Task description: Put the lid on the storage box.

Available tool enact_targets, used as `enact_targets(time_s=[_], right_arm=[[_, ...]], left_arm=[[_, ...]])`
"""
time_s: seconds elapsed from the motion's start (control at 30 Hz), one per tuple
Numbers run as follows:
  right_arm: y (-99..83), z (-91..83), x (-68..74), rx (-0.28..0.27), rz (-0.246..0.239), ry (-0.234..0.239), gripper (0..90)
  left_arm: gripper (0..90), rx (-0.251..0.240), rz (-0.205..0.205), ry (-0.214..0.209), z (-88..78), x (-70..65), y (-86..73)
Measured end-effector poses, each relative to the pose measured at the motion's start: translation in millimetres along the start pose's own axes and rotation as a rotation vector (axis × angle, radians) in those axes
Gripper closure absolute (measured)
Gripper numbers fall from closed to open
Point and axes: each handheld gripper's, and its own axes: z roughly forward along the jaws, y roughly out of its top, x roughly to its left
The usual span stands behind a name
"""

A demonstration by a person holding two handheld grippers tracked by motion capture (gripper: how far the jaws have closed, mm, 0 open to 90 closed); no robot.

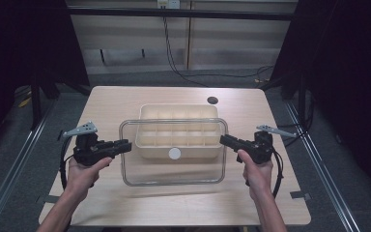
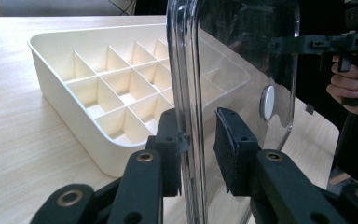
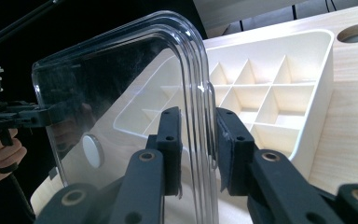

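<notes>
A clear plastic lid (image 1: 174, 173) with a white round knob (image 1: 174, 153) hangs level over the near half of a cream divided box (image 1: 178, 111). My left gripper (image 1: 128, 144) is shut on the lid's left edge, and my right gripper (image 1: 222, 140) is shut on its right edge. In the left gripper view the black pads (image 2: 170, 140) stand either side of the lid's rim (image 2: 189, 70), with the box (image 2: 74, 107) behind. The right gripper view has the pads (image 3: 233, 140) clamping the curved rim (image 3: 198, 79), and the box (image 3: 279, 93) lies beyond.
The box sits mid-table on a light wooden table (image 1: 125, 101) with a round hole (image 1: 212, 100) at the back right. Metal rails run along the floor on both sides. Cables (image 1: 193, 72) trail across the floor behind the table.
</notes>
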Motion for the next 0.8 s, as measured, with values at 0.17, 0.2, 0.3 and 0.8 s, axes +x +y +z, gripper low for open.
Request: enact_targets(time_s=[0.17,0.2,0.3,0.8], right_arm=[[7.5,0.8,-0.3,-0.009,-0.004,0.002,73.2],[8.8,0.9,-0.5,-0.008,-0.003,-0.001,73.2],[14.4,1.9,-1.1,-0.019,-0.006,-0.007,73.1],[39.7,7.0,-6.7,-0.045,0.007,-0.023,73.2]], left_arm=[[71.8,-0.01,0.006,0.001,0.1,0.8,9.3],[71.8,-0.011,0.009,0.003,0.7,0.9,11.5],[71.7,-0.013,0.011,0.012,2.4,1.2,16.2],[69.9,-0.009,0.044,0.05,11.2,0.8,41.7]])
